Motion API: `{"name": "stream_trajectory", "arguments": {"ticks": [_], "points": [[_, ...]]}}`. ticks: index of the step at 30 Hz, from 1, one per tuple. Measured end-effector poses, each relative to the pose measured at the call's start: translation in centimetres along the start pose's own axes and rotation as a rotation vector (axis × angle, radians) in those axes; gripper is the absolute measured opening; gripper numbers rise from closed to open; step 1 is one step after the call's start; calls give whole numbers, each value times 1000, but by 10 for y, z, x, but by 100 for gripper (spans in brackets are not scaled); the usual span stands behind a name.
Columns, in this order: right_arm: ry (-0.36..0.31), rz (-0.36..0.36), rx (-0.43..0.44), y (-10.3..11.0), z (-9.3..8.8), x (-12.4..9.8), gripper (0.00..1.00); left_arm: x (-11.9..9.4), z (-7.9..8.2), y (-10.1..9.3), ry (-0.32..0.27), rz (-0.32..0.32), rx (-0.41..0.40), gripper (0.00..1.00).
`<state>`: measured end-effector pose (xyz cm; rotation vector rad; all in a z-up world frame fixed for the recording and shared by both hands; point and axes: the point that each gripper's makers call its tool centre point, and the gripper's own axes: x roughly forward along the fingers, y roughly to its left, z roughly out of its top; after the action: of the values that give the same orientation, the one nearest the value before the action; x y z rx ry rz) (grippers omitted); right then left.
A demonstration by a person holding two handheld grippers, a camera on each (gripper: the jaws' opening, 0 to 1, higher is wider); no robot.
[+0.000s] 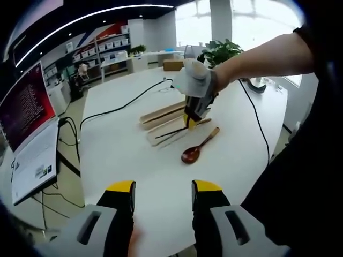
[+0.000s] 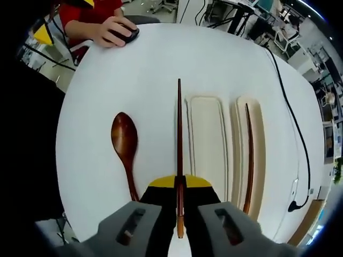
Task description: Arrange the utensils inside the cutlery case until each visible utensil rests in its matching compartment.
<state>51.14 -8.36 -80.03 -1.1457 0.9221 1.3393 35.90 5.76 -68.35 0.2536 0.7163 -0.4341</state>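
A cream cutlery case point(image 2: 231, 144) lies on the white round table, with a wide bare compartment and a narrow one. One dark wooden chopstick point(image 2: 249, 160) rests in the narrow compartment. My right gripper point(image 2: 179, 183) is shut on a second chopstick point(image 2: 179, 134), held just left of the case's edge. A brown wooden spoon point(image 2: 126, 147) lies on the table further left. In the left gripper view, my left gripper point(image 1: 163, 188) stands open over the near table edge, well short of the case point(image 1: 161, 113) and spoon point(image 1: 198, 147). A gloved hand holds the right gripper point(image 1: 194, 110) over the case.
A black cable point(image 1: 257, 123) runs across the table past the case, another point(image 1: 123, 104) on the other side. A laptop point(image 1: 32, 139) stands beyond the table edge. A person's hand point(image 2: 110, 27) rests on a mouse at the table's far edge.
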Motion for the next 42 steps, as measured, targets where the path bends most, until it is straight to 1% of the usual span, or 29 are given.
{"name": "stream_trajectory", "arguments": {"ticks": [5, 21, 28, 32, 35, 42], "points": [[2, 0, -10, 0, 0, -3, 0, 0, -2, 0, 9, -2, 3, 43], [2, -18, -16, -11, -5, -15, 0, 3, 5, 4, 3, -9, 24, 43], [-11, -27, -2, -20, -5, -21, 0, 4, -1, 3, 12, -15, 20, 43], [-1, -35, -11, -24, -8, -22, 0, 2, -4, 6, 18, -8, 15, 43], [-6, -36, -1, -27, -8, -25, 0, 2, -4, 6, 15, -9, 8, 43], [-11, -47, -6, -33, -8, -32, 0, 5, -1, 5, 10, -13, 8, 43]]}}
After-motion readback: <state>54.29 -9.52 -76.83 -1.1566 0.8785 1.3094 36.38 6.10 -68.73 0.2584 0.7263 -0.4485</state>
